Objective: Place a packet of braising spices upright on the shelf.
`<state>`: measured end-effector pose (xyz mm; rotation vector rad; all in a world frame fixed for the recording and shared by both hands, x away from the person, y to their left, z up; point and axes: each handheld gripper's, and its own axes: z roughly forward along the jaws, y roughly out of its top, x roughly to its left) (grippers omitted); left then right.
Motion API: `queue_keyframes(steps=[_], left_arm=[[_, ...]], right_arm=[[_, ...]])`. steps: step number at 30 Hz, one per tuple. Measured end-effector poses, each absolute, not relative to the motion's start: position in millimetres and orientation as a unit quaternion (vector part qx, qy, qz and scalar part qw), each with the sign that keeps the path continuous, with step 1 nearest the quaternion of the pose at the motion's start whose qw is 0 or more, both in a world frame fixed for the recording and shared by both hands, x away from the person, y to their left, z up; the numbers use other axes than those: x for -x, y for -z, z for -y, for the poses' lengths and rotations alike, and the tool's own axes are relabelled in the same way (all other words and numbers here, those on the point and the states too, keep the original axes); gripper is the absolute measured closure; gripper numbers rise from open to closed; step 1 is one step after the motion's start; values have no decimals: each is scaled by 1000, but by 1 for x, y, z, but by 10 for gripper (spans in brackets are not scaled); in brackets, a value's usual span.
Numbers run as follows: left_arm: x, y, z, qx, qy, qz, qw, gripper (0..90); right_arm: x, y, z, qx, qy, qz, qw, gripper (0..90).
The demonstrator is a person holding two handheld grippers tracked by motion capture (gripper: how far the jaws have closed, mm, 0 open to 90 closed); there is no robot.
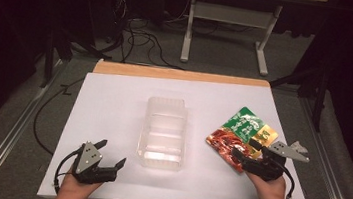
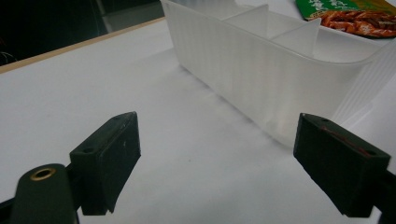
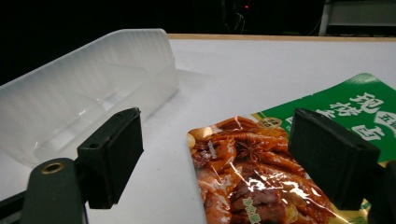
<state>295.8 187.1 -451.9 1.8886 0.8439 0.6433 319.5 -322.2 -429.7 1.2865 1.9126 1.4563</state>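
The right gripper (image 1: 253, 153) sits at the near edge of the food pouch (image 1: 240, 137), which lies flat on the white desk (image 1: 113, 102) to the right of the clear plastic bin (image 1: 163, 133) and apart from it. In the right gripper view its fingers (image 3: 112, 149) stand spread wide, one over bare desk just left of the pouch (image 3: 261, 177), the other over the printed face; nothing is pinched between them. The left gripper (image 1: 107, 158) rests near the front left of the desk, fingers (image 2: 109, 156) likewise spread and empty, pointed toward the near wall of the bin (image 2: 261, 79). The work in hand appears to be picking up the pouch, probably to place it in the bin. Risks, as judged: the pouch lies flush on the desk with a glossy film, so closing fingers may skid over the top and push it away rather than get under its edge. A pinch on a thin corner alone may let the pouch droop, swing or slip free in transit. The bin is light and thin-walled with inner dividers; a pouch dragged against its rim could shove or tip it, and the pouch looks wide against a single compartment, so it may catch on a divider. The left gripper is not bracing the bin.
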Motion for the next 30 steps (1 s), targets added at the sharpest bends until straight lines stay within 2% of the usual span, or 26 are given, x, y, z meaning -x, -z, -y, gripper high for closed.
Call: queue_keyframes(steps=[11, 30], left_arm=[[-297, 453, -184, -774, -261, -341, 466, 152], [-295, 453, -181, -775, -259, -339, 465, 152]], right_arm=[[-319, 427, 328, -459, -516, -685, 229, 183], [-321, 428, 341, -474, -508, -678, 242, 176]])
